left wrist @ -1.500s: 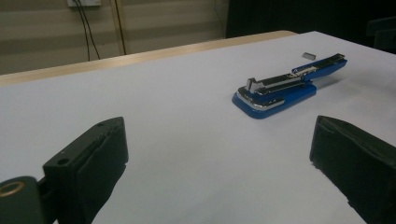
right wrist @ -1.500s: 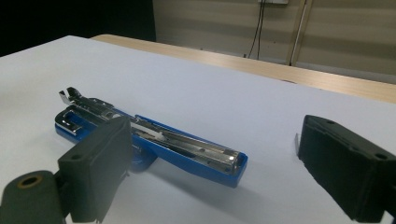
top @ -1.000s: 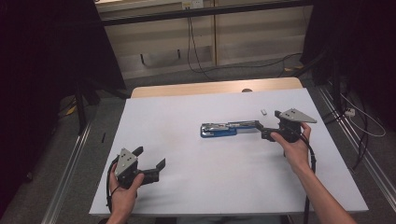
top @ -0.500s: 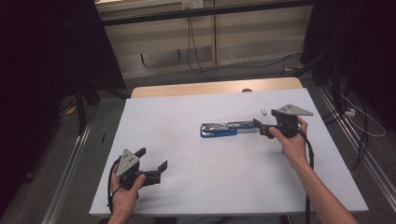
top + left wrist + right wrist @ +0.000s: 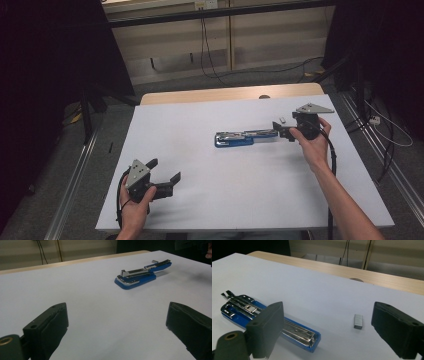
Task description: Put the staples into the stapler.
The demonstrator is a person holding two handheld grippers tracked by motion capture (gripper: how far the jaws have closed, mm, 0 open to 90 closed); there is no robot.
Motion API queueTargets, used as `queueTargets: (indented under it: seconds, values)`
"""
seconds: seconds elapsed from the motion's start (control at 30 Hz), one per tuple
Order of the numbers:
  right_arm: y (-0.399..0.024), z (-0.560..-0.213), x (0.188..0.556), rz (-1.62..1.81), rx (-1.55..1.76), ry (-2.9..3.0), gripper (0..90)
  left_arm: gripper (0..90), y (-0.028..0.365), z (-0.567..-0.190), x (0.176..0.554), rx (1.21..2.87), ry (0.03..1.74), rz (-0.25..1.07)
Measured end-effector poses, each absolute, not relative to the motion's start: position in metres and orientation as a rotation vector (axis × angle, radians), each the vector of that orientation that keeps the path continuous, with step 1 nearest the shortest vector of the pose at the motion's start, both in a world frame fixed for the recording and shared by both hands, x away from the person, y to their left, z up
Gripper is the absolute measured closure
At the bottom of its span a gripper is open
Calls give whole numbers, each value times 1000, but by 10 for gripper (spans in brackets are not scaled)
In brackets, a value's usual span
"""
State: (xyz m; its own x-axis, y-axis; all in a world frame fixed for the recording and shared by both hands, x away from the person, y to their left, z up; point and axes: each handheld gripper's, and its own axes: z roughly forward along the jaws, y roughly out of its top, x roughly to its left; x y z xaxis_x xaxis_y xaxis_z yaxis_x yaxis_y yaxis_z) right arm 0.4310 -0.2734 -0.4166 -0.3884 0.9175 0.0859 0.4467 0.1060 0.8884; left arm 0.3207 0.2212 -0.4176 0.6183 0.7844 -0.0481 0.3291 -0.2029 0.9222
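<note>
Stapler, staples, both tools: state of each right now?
Stapler: swung fully open, flat on the white table, magazine exposed.
Staple strip: loose on the table, apart from the stapler, untouched.
Right tool: open, empty, at the stapler's far end.
Left tool: open, empty, away from the stapler.

In the right gripper view, the near jaw at about eight o'clock covered the middle of the opened blue stapler (image 5: 297, 333), and both black jaws were cut off by the bottom edge. In the left gripper view the right jaw ran out past the edge at four o'clock, while at two o'clock a dark part of the right gripper (image 5: 192, 243) and a sliver of a hand were clipped by the top corner. In the high view the small block of staples (image 5: 282, 119) at one o'clock from the stapler was too small to make out, and both forearms were cut off at six o'clock.
</note>
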Motion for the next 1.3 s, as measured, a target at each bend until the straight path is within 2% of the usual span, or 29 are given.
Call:
queueTargets:
  seconds: [0.17, 1.0, 1.2, 1.3]
  values:
    - [-278, -407, 440, 1249, 1327, 1894, 115, 37, 220, -418, 321, 1795, 902, 581]
    - [-275, -404, 488, 1064, 1456, 2093, 140, 52, 220, -418, 322, 1811, 888, 505]
    - [-275, -401, 499, 997, 1496, 2144, 121, 52, 219, -418, 321, 1819, 876, 503]
    - [-275, -403, 506, 966, 1502, 2203, 61, 52, 218, -417, 321, 1823, 880, 493]
